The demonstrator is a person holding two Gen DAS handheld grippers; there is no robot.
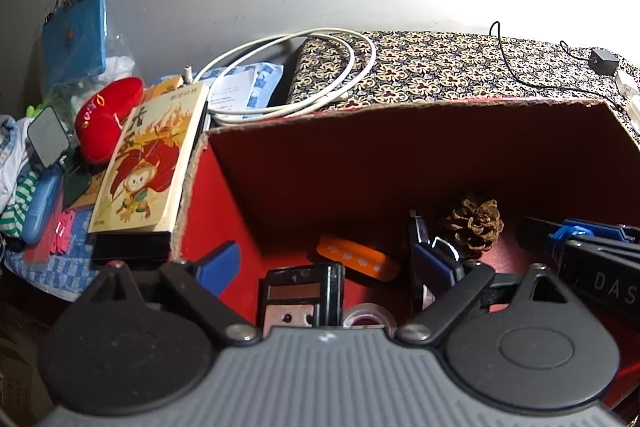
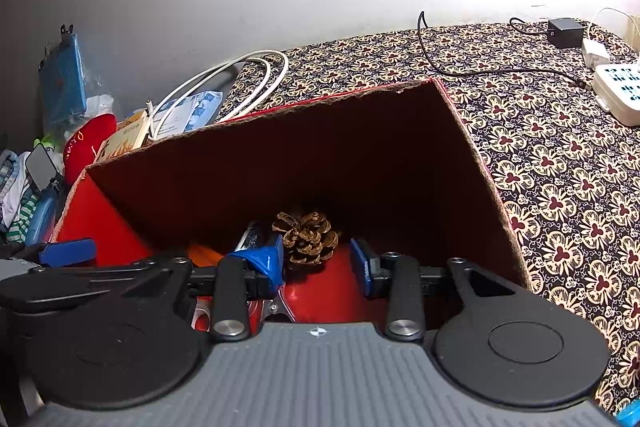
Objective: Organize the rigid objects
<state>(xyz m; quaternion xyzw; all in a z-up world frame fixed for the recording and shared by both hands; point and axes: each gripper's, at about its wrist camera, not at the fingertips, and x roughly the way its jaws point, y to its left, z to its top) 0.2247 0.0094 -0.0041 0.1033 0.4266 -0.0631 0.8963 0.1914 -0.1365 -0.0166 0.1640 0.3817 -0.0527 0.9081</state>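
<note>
Both tools hang over the red cardboard box (image 2: 472, 155), jaws spread and holding nothing: the left tool (image 1: 326, 267) straddles the box's left wall, the right tool (image 2: 318, 263) sits inside. On the box floor lie a pine cone (image 2: 306, 237), an orange strip (image 1: 356, 257), a black device (image 1: 302, 297) and what may be a tape roll (image 1: 368, 315). A picture book (image 1: 148, 163) rests just outside, left.
</note>
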